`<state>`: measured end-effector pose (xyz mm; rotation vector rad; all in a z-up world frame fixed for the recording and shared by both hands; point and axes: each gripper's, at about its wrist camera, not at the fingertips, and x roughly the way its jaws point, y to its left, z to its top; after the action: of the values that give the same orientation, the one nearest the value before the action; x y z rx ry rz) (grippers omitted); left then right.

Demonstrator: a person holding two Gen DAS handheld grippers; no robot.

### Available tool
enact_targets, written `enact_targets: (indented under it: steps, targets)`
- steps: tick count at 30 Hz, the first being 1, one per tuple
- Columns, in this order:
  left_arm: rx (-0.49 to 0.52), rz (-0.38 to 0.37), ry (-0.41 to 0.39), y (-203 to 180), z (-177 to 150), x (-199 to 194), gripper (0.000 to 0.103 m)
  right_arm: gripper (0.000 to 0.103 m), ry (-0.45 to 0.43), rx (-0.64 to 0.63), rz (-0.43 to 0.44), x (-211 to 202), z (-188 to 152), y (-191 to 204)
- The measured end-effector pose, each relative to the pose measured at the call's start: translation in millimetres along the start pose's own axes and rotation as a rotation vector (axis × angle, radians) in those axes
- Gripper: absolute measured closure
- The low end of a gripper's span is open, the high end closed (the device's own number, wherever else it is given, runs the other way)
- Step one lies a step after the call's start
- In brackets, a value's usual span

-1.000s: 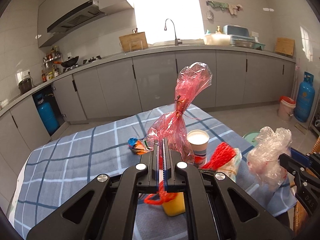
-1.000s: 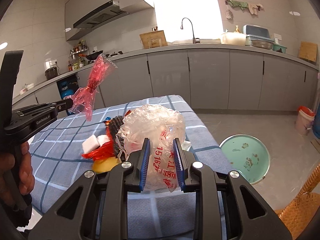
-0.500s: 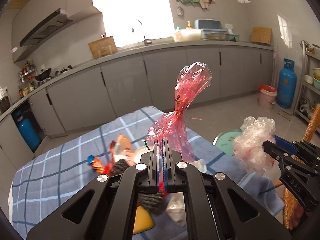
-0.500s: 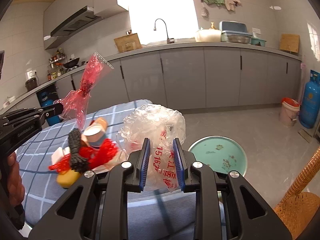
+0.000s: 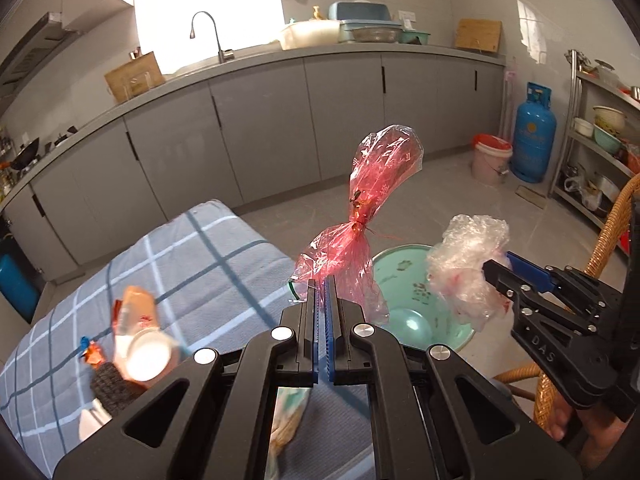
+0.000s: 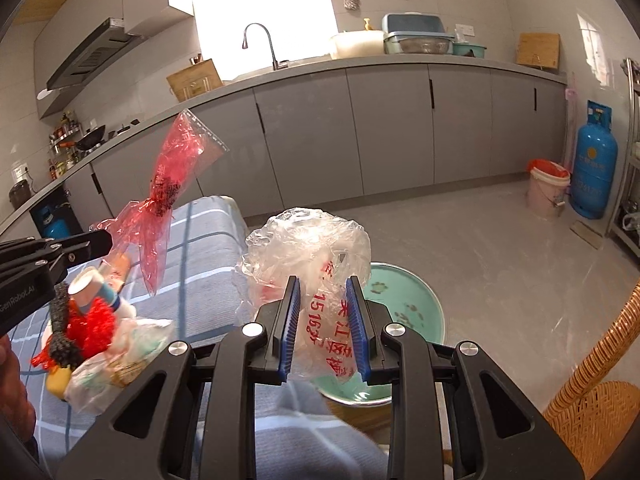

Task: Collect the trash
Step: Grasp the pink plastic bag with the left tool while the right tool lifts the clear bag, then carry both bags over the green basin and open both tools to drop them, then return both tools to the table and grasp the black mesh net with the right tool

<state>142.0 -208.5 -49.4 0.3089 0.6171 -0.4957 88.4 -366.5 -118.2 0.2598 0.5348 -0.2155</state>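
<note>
Left wrist: red wrapper (image 5: 362,236) pinched between left tongs (image 5: 323,284).

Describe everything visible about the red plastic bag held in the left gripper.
The red plastic bag is thin, translucent, crinkled film with faint pale print, cinched at a knotted waist so it flares above and below. It stands upright in the air, its lower edge pinched between the shut left gripper. Nothing else touches it; the green basin sits on the floor behind.
</note>
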Motion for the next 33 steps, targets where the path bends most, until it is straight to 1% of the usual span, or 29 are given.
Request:
enact_targets:
  steps: [6,14,16,17,18,19,20,21,22,23,24,25,26,29,31,32,33]
  targets:
    - [0.037,-0.025,0.036,-27.5,14.2,37.5,0.099,0.077,0.033,0.024,-0.024,34.2,1.6,-25.9]
    - [0.063,-0.040,0.091,-53.4,20.2,84.8,0.099,0.076,0.088,0.054,-0.050,86.8,-0.5,-58.4]
    - [0.067,-0.048,0.108,-59.4,20.9,97.7,0.098,0.075,0.102,0.061,-0.047,98.5,-3.2,-64.4]
    - [0.065,-0.047,0.116,-61.7,20.3,103.7,0.095,0.074,0.105,0.065,-0.048,103.8,-4.9,-67.1]
    - [0.069,-0.040,0.126,-64.1,19.6,110.4,0.083,0.070,0.108,0.069,-0.047,108.6,-6.0,-69.8]
    - [0.072,-0.031,0.131,-65.5,19.2,114.8,0.074,0.061,0.112,0.075,-0.052,114.5,-8.2,-73.7]
    - [0.074,-0.023,0.134,-66.5,18.2,118.3,0.065,0.059,0.118,0.083,-0.059,117.9,-9.5,-76.4]
    - [0.075,-0.021,0.137,-67.3,17.2,120.4,0.061,0.059,0.124,0.091,-0.062,119.5,-10.8,-78.8]
    - [0.077,-0.019,0.143,-67.2,15.3,122.0,0.060,0.059,0.131,0.105,-0.060,120.8,-12.7,-82.4]
    - [0.074,-0.018,0.147,-66.4,14.5,121.8,0.055,0.058,0.132,0.112,-0.063,120.2,-14.3,-84.4]
    - [0.067,-0.019,0.145,-64.5,13.2,120.5,0.047,0.054,0.131,0.114,-0.065,118.8,-15.3,-85.0]
    - [0.063,-0.016,0.140,-62.8,12.7,118.8,0.044,0.047,0.129,0.117,-0.065,117.3,-16.2,-85.8]
    - [0.062,-0.009,0.134,-62.0,12.5,117.3,0.038,0.045,0.130,0.119,-0.064,115.9,-17.0,-86.0]
    - [0.055,-0.004,0.132,-56.6,11.8,111.6,0.038,0.045,0.126,0.118,-0.070,110.8,-17.0,-83.9]
    - [0.046,-0.002,0.125,-53.2,12.6,104.3,0.037,0.041,0.118,0.126,-0.069,105.8,-14.9,-83.5]
    - [0.040,-0.002,0.118,-50.9,12.8,98.2,0.036,0.040,0.113,0.128,-0.072,102.2,-13.6,-82.5]
    - [0.037,0.001,0.108,-48.3,12.6,91.1,0.032,0.040,0.109,0.131,-0.073,98.0,-12.3,-80.9]
